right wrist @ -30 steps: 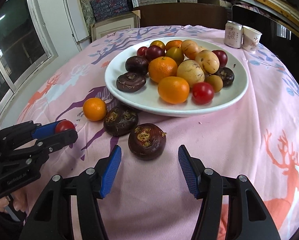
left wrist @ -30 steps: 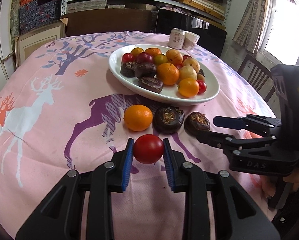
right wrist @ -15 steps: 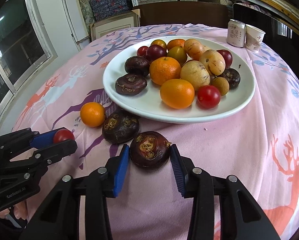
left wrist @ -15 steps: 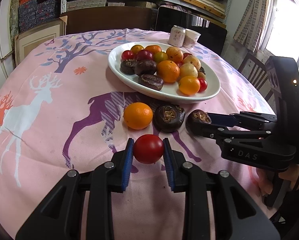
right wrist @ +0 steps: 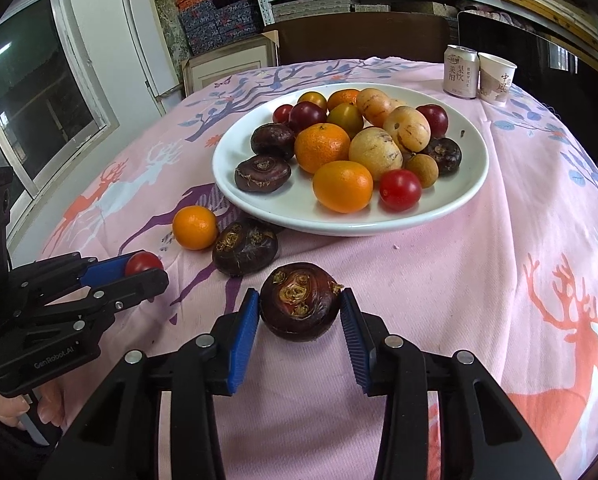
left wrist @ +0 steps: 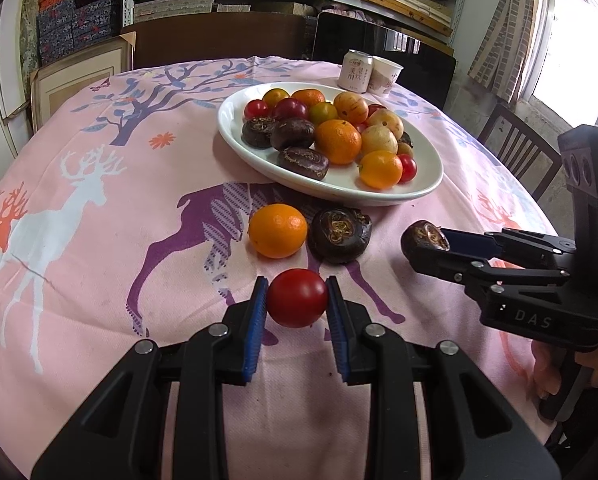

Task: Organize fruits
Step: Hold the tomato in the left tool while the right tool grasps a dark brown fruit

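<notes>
With your left gripper (left wrist: 297, 300) clamping the red tomato (left wrist: 297, 298) and your right gripper (right wrist: 299, 312), its jaws just closed, gripping the dark water chestnut (right wrist: 299, 307), either round fruit could slip out and roll across the worktop (right wrist: 479, 280) if tilted on lifting

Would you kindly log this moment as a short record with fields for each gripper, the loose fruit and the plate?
left gripper: shut on the cherry tomato
right gripper: jaws have just been closing around the water chestnut, pads now on its sides
loose on cloth: one orange, one dark chestnut, side by side near the plate
plate: white, piled with mixed fruit
behind plate: drink can, paper cup
</notes>
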A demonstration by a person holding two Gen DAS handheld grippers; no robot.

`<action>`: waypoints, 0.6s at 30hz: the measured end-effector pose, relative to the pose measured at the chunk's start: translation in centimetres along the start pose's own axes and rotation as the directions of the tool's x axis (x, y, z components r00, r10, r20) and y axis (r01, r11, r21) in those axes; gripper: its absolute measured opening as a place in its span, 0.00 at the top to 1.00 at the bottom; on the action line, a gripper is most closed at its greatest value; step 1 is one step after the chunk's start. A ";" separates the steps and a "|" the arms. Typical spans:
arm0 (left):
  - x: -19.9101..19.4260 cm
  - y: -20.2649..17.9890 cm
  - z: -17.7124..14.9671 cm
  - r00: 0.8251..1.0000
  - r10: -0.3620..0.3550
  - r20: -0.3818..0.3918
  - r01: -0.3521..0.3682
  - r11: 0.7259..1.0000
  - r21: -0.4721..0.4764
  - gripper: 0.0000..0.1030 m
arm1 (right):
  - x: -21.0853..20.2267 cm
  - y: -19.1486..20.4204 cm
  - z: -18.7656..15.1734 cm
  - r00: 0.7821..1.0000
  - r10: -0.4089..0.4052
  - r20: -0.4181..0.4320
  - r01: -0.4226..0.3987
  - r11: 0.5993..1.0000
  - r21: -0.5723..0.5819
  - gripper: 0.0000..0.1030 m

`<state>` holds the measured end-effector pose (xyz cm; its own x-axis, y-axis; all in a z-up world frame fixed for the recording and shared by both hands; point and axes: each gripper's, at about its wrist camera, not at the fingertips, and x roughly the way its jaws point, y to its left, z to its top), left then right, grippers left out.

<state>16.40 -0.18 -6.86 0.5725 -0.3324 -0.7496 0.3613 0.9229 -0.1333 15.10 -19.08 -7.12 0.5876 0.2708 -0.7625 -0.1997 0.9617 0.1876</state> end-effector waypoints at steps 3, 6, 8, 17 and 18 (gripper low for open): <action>0.0 0.0 0.0 1.000 0.002 0.000 -0.002 1.000 0.001 0.73 | -0.3 -0.1 -0.2 1.000 0.003 0.004 -0.003 1.000 0.002 0.59; 0.0 0.1 -0.1 1.000 0.004 0.000 -0.004 1.000 0.001 0.73 | -0.7 -0.2 -0.5 1.000 0.006 0.010 -0.006 1.000 0.008 0.59; 0.0 0.1 0.0 1.000 0.006 -0.001 -0.006 1.000 0.002 0.73 | -1.0 -0.4 -0.7 1.000 0.007 0.014 -0.007 1.000 0.013 0.59; 0.0 0.0 0.0 1.000 0.007 -0.001 -0.007 1.000 0.002 0.73 | -2.9 -2.3 -1.9 0.999 -0.001 0.036 0.000 0.999 0.047 0.59; 0.0 0.0 0.0 1.000 0.007 -0.001 -0.007 1.000 0.002 0.73 | -3.1 -2.6 -2.0 0.999 -0.004 0.038 0.002 0.999 0.053 0.59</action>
<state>16.38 -0.20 -6.87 0.5743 -0.3252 -0.7513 0.3585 0.9249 -0.1264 12.17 -22.55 -6.49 0.6176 0.2682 -0.7393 -0.1567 0.9632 0.2185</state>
